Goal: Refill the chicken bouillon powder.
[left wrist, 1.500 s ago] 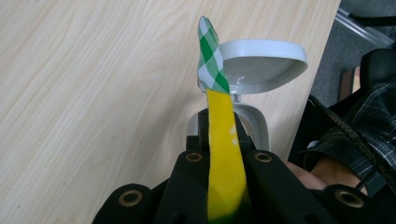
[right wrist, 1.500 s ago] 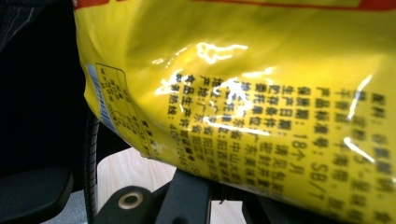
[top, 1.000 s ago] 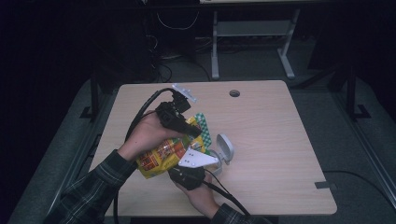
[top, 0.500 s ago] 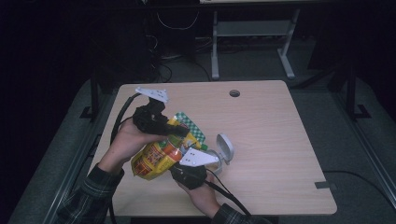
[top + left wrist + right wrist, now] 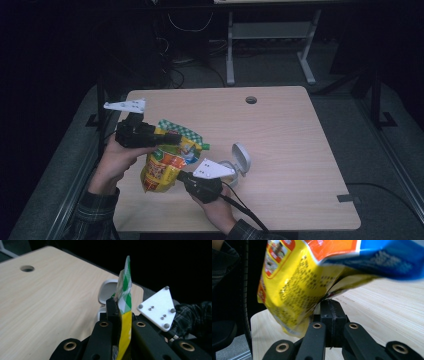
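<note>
Between my two grippers hangs the snack pouch [image 5: 167, 162], yellow and orange with a green-checked top band, held off the table [image 5: 300, 150]. Nearest me, the right gripper [image 5: 186, 178] is clenched on the pouch's lower edge; in the right gripper view its jaws meet on a fold of the yellow film [image 5: 294, 290], with the bulk of the bag sagging above and to their left. Beyond it and to its left, the left gripper [image 5: 172, 139] pinches the checked top seal; the left gripper view shows that seal [image 5: 124, 297] standing edge-on between the closed jaws.

Step in hand, as I judge it: pouch gripped at both ends, about to be torn open or tipped. Just right of the right gripper, past its grey plate, sits a small white container with a flip lid [image 5: 239, 161] standing open, which looks like the likely receiver. The next move calls for keeping the top pinch firm while the two grips work against each other; thin film could slip from the jaws or tear unevenly.

Writing: dense small print on the yellow back panel, an orange panel with small pictures, and a blue area; all too blurred to read. No brand legible.
</note>
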`<act>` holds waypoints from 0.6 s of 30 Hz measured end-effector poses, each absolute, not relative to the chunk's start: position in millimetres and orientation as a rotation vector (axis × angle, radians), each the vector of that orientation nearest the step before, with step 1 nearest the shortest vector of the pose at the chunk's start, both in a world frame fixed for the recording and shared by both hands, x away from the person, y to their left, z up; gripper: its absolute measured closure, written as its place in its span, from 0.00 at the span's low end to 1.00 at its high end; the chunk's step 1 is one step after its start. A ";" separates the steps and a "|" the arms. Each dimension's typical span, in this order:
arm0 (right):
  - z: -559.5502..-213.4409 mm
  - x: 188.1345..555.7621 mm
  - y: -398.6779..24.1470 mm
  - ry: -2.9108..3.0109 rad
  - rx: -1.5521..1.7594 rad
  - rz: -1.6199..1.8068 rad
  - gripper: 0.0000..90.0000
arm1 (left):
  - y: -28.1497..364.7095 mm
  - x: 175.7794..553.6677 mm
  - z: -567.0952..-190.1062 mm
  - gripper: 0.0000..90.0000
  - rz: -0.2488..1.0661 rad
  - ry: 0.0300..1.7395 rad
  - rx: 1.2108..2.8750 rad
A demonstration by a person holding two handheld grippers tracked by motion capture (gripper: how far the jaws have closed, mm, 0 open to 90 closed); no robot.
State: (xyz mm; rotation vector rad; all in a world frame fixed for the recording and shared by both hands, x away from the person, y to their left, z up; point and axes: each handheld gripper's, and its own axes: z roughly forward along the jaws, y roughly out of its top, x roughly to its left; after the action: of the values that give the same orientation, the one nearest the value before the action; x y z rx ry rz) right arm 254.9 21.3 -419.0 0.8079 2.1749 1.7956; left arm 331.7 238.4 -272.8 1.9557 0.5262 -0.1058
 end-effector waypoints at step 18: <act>-420.9 255.4 20.9 2.235 0.815 1.797 1.00 | 289.1 367.4 -318.2 1.00 0.190 0.625 1.772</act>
State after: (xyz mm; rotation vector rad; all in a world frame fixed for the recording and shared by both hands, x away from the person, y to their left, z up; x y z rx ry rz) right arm 255.4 20.9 -420.9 0.8149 2.2348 1.7970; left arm 367.4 289.1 -318.2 1.7724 0.6250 0.1899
